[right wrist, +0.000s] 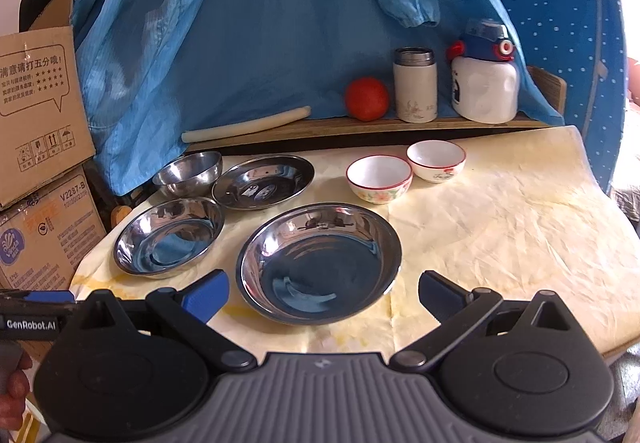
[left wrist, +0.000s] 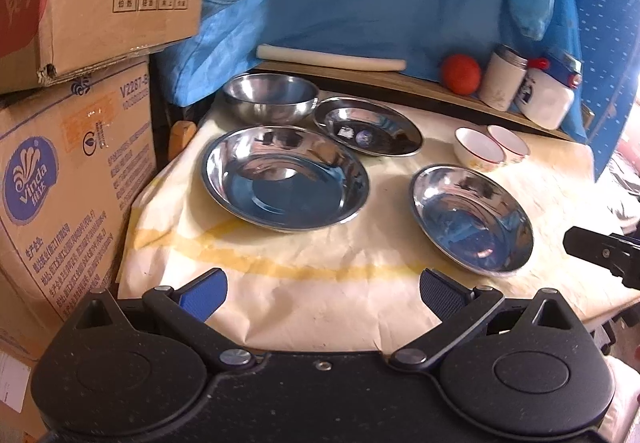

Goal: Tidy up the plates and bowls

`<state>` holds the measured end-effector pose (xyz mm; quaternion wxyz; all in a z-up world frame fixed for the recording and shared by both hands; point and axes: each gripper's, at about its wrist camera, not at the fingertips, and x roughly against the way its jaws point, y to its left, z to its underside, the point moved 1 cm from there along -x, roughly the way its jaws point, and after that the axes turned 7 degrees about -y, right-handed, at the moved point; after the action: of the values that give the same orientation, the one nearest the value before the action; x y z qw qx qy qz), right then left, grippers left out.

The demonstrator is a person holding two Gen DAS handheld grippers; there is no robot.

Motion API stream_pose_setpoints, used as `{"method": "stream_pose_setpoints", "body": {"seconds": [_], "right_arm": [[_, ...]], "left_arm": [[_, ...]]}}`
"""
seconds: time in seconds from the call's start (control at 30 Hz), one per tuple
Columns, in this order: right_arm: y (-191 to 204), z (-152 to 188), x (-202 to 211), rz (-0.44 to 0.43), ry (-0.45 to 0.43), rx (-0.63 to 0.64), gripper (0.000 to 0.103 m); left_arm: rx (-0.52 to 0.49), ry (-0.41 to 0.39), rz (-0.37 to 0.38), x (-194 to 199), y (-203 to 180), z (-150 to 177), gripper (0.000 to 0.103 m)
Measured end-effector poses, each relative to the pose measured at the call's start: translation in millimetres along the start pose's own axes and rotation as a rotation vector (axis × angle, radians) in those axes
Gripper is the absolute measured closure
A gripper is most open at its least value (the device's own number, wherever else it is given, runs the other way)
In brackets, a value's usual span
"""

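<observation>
Three steel plates lie on a cream cloth-covered table: a left plate [left wrist: 285,177] [right wrist: 168,237], a back plate [left wrist: 367,126] [right wrist: 263,182] and a right plate [left wrist: 471,220] [right wrist: 319,261]. A steel bowl [left wrist: 270,98] [right wrist: 187,173] sits at the back left. Two white ceramic bowls with red rims [left wrist: 478,152] [right wrist: 379,178], [left wrist: 509,143] [right wrist: 436,160] stand side by side at the back right. My left gripper [left wrist: 323,293] is open and empty above the table's front edge. My right gripper [right wrist: 324,297] is open and empty, just in front of the right plate.
Stacked cardboard boxes [left wrist: 68,147] [right wrist: 36,111] stand at the left. A wooden shelf [right wrist: 360,123] at the back carries a white stick [right wrist: 244,125], a tomato [right wrist: 367,98], a thermos [right wrist: 415,85] and a white bottle [right wrist: 484,83]. Blue cloth [right wrist: 260,23] hangs behind.
</observation>
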<state>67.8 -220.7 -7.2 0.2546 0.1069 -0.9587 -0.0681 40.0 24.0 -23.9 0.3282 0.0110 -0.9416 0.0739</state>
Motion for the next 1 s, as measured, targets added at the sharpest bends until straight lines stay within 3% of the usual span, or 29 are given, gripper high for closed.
{"method": "stream_pose_setpoints", "body": {"seconds": [0.23, 0.5, 0.8, 1.0], "right_arm": [[-4, -13, -35, -0.071, 0.037, 0.023, 0.000], [-3, -42, -88, -0.234, 0.092, 0.118, 0.000], [24, -68, -159, -0.449, 0.269, 0.133, 0.000], [42, -75, -189, -0.552, 0.345, 0.131, 0.002]], "left_arm": [[0.032, 0.027, -0.071, -22, 1, -13, 0.001], [0.173, 0.049, -0.187, -49, 11, -28, 0.001], [0.373, 0.087, -0.341, -78, 22, -37, 0.001], [0.476, 0.083, -0.377, -90, 29, -40, 0.006]]}}
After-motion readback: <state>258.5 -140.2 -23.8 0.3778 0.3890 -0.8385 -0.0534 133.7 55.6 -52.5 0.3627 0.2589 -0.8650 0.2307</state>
